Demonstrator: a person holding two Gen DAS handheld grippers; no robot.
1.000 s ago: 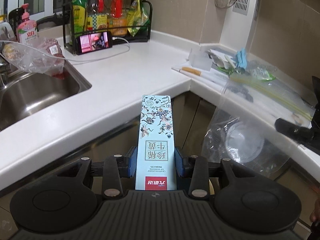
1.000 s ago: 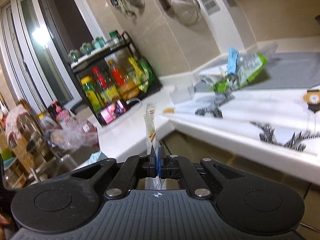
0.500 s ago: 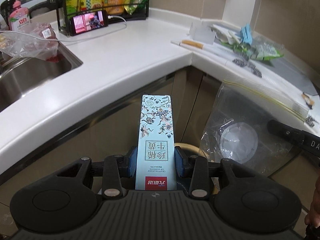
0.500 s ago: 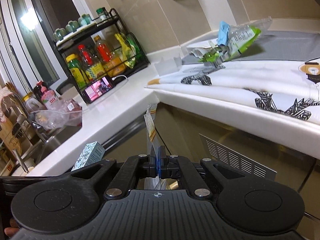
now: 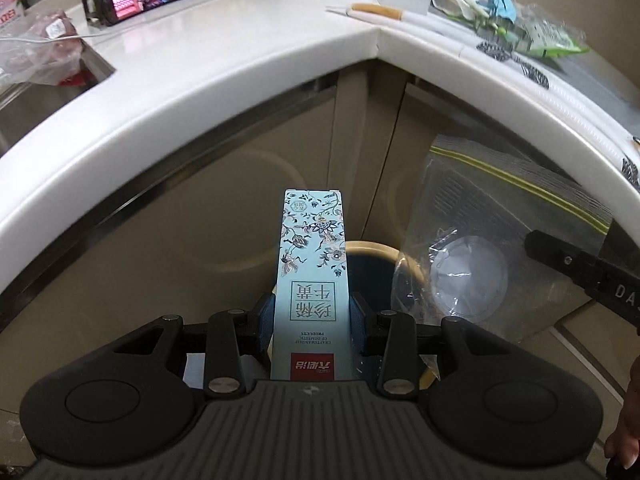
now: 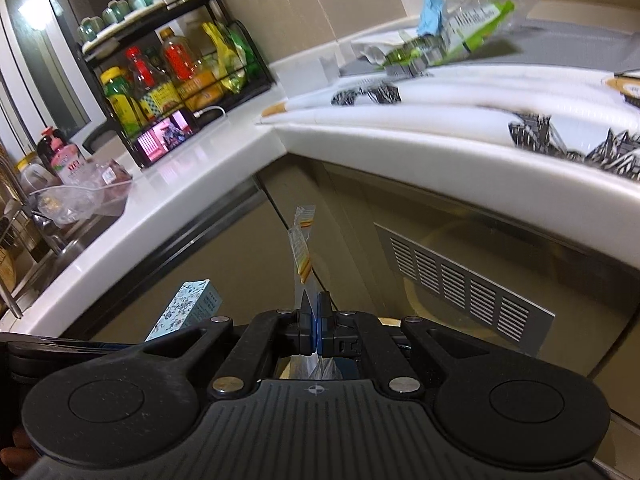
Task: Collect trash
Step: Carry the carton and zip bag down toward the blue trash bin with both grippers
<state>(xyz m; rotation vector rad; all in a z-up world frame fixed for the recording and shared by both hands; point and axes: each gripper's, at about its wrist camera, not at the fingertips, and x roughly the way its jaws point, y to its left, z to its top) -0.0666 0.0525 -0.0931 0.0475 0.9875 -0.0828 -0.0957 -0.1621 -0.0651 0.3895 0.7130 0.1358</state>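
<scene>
Both claws lowered below counter | left claw (image 5: 311,316) grips "PRODUCTS" carton (image 5: 311,280) | right claw (image 6: 315,322) pinches zip bag (image 6: 302,252)

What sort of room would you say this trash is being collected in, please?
A home kitchen, most likely: a white corner countertop with a steel sink set in it, a rack of sauce bottles, and cabinet doors below.

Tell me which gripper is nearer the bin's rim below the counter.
Left. The left gripper, clamping the floral box, sits right over the bin rim. The right gripper, pinching the zip bag, is off to the side.
</scene>
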